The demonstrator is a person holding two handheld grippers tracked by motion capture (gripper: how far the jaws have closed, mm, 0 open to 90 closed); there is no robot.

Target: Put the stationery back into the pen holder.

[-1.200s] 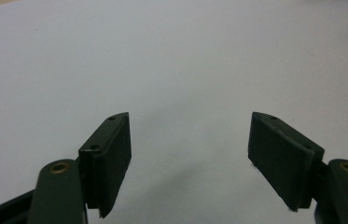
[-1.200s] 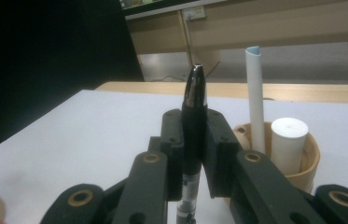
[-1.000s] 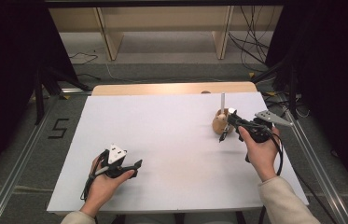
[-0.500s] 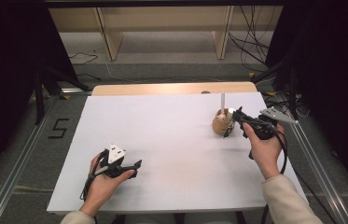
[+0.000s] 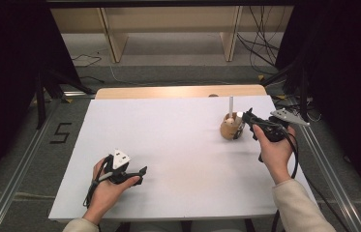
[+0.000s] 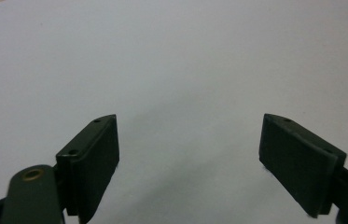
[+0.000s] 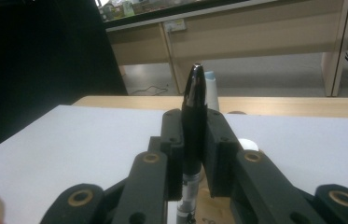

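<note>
My right gripper (image 7: 195, 122) is shut on a black pen (image 7: 194, 93) that stands upright between its pads. It sits right beside a round wooden pen holder (image 5: 227, 129) on the white table (image 5: 178, 145), over the holder's right rim. A white pen (image 5: 231, 104) stands in that holder; its pale cap (image 7: 212, 84) rises just behind the black pen. My left gripper (image 5: 141, 176) rests low at the near left in a hand. Its jaws have just been opening, and nothing lies between its pads (image 6: 94, 149).
A wooden strip (image 5: 178, 92) runs along the table's far edge, with shelving legs (image 5: 112, 41) and cables (image 5: 260, 46) on the floor beyond. A metal rail (image 5: 18, 169) runs down the left side. My right gripper's cable (image 5: 294, 154) trails by the wrist.
The right gripper, with the black pen, has shifted slightly toward the far side beside the holder. The left hand has stayed where it was.
</note>
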